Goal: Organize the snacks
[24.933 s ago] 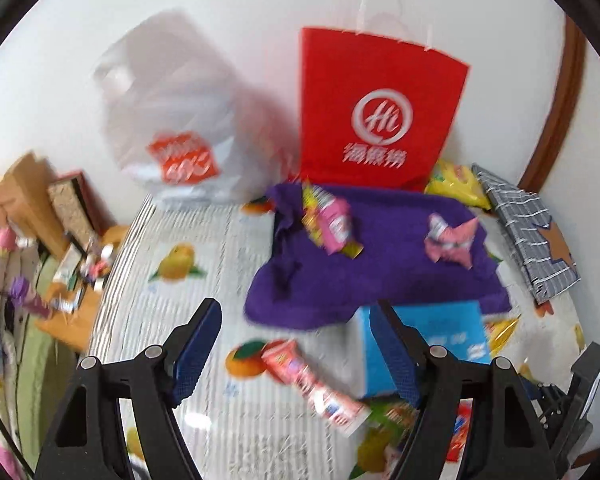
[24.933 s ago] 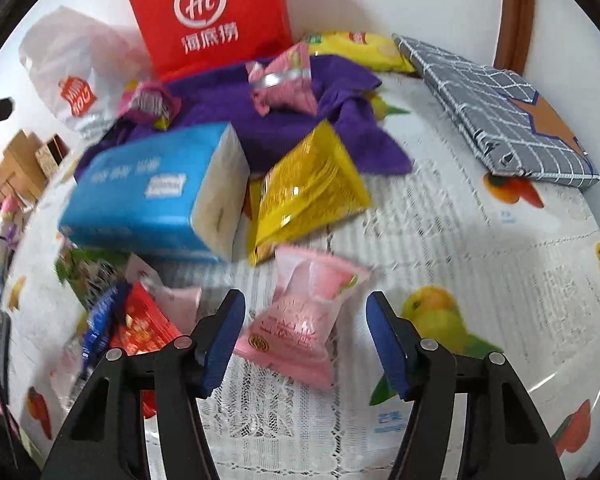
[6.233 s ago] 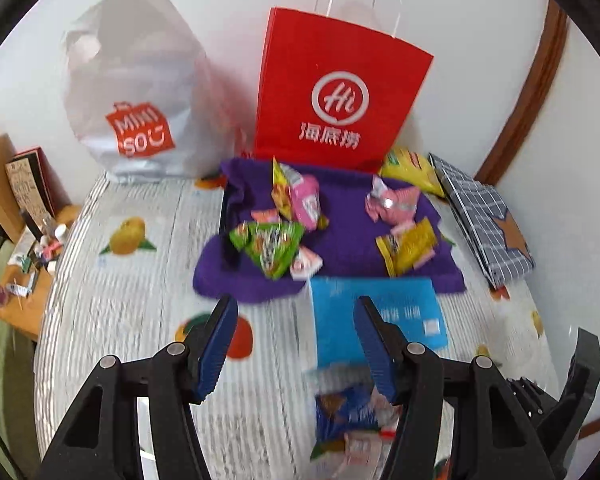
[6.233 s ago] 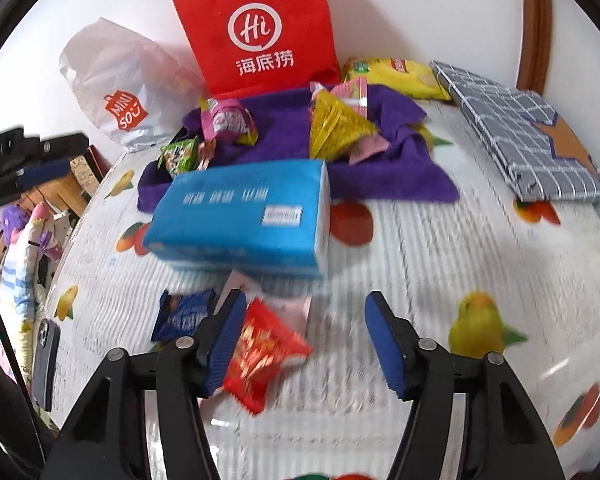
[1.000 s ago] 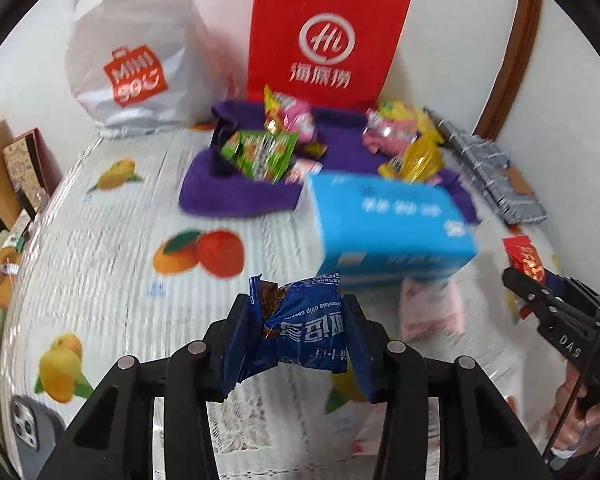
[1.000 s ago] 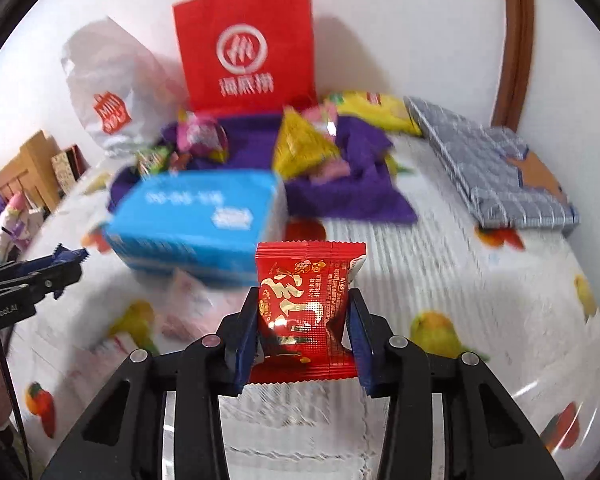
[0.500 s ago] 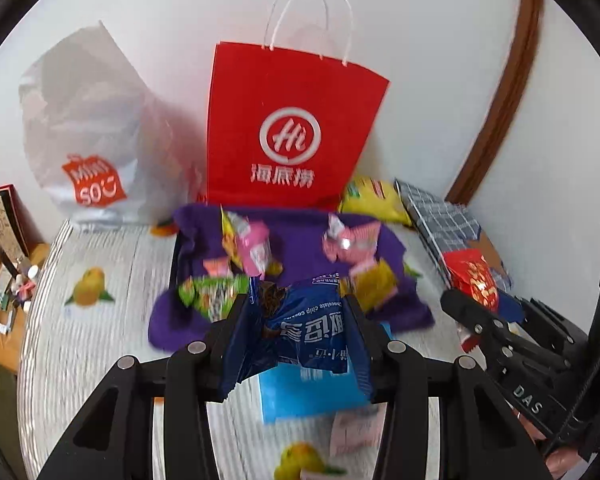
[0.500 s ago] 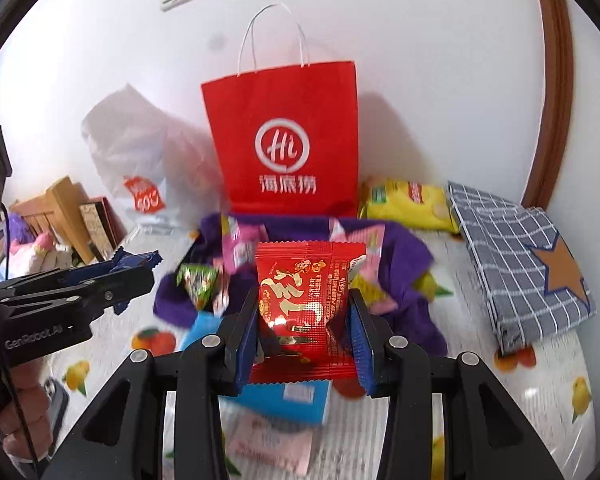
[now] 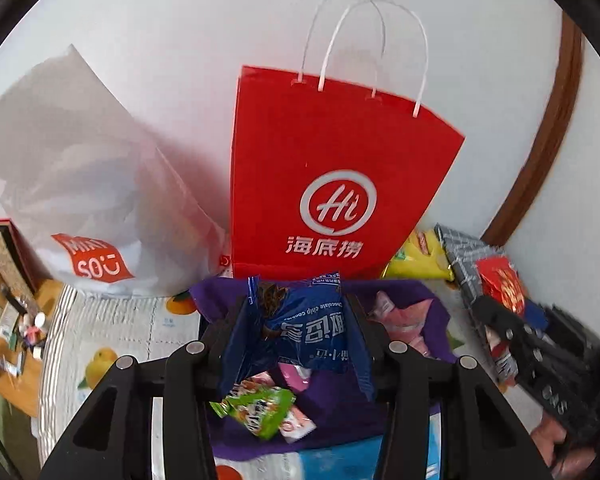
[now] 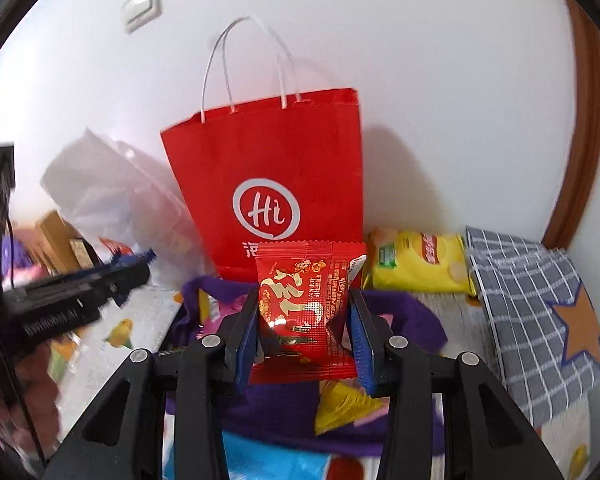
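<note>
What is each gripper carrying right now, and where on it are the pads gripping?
The left gripper pinches a blue cookie packet by its two side edges. The right gripper pinches a red snack packet across its lower side edges.

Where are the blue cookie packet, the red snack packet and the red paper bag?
blue cookie packet (image 9: 308, 328): left wrist view, front face.
red snack packet (image 10: 306, 312): right wrist view, front face.
red paper bag (image 10: 268, 160): right wrist view, front panel.

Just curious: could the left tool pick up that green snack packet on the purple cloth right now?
Probably not yet. The left tool is already clamped on a blue cookie packet, so nothing else fits, though the green packet lies uncovered just below.
</note>
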Demonstrator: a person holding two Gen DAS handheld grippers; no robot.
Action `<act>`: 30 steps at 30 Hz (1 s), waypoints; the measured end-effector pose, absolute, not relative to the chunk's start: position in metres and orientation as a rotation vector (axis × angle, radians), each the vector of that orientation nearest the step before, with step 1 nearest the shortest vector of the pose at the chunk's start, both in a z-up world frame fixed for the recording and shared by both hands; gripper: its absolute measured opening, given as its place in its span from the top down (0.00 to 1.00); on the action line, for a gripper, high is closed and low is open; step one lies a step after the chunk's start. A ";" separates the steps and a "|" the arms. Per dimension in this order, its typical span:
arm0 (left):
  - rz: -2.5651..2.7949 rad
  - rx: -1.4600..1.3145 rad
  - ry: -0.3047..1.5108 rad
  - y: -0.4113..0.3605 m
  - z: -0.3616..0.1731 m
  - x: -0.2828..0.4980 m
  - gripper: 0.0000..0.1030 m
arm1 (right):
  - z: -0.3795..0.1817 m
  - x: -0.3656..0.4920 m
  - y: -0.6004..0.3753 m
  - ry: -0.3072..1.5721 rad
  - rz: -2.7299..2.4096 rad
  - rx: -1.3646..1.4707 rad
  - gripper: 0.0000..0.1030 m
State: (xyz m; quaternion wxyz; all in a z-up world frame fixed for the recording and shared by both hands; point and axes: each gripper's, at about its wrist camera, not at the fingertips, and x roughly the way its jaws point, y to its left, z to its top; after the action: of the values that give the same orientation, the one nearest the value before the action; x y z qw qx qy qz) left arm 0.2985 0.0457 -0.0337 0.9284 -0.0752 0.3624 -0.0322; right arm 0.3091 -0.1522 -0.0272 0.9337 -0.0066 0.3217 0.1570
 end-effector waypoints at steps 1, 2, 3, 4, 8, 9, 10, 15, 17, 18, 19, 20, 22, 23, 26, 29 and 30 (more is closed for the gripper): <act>-0.066 -0.152 0.753 0.047 -0.039 0.302 0.57 | -0.033 0.313 -0.152 0.668 0.318 -0.013 0.60; -0.062 -0.147 0.782 0.049 -0.044 0.308 0.57 | -0.040 0.318 -0.153 0.678 0.321 -0.007 0.60; -0.059 -0.163 0.805 0.053 -0.049 0.313 0.57 | -0.048 0.328 -0.150 0.715 0.320 -0.011 0.60; -0.057 -0.185 0.809 0.056 -0.051 0.315 0.57 | -0.052 0.334 -0.149 0.739 0.312 -0.016 0.60; -0.060 -0.210 0.819 0.066 -0.052 0.315 0.57 | -0.069 0.341 -0.148 0.777 0.320 -0.039 0.60; -0.053 -0.214 0.816 0.068 -0.052 0.314 0.57 | -0.073 0.342 -0.148 0.790 0.312 -0.055 0.60; -0.053 -0.217 0.813 0.069 -0.052 0.314 0.57 | -0.075 0.343 -0.149 0.798 0.305 -0.060 0.60; -0.051 -0.222 0.829 0.068 -0.053 0.315 0.57 | -0.086 0.351 -0.153 0.833 0.298 -0.069 0.60; -0.048 -0.224 0.836 0.066 -0.053 0.315 0.57 | -0.090 0.355 -0.156 0.857 0.294 -0.063 0.60; -0.050 -0.224 0.836 0.066 -0.054 0.315 0.57 | -0.093 0.358 -0.159 0.873 0.293 -0.052 0.60; -0.057 -0.220 0.835 0.064 -0.053 0.314 0.57 | -0.096 0.361 -0.161 0.890 0.289 -0.042 0.60; -0.060 -0.217 0.835 0.063 -0.053 0.314 0.57 | -0.099 0.362 -0.162 0.899 0.285 -0.040 0.60; -0.062 -0.209 0.834 0.061 -0.052 0.313 0.57 | -0.102 0.365 -0.165 0.912 0.277 -0.048 0.60; -0.063 -0.208 0.834 0.060 -0.052 0.313 0.57 | -0.104 0.366 -0.166 0.922 0.273 -0.051 0.60; -0.067 -0.205 0.840 0.057 -0.054 0.314 0.57 | -0.108 0.368 -0.168 0.944 0.270 -0.049 0.60; -0.072 -0.202 0.842 0.055 -0.054 0.314 0.57 | -0.113 0.372 -0.170 0.976 0.267 -0.039 0.60; -0.079 -0.206 0.842 0.054 -0.054 0.313 0.57 | -0.114 0.373 -0.171 0.982 0.267 -0.032 0.60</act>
State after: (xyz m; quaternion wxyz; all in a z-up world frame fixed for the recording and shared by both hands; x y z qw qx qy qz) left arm 0.3134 0.0537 -0.0538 0.9067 -0.0999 0.4080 -0.0382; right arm 0.3731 -0.1709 -0.1143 0.8732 -0.0153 0.4701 0.1276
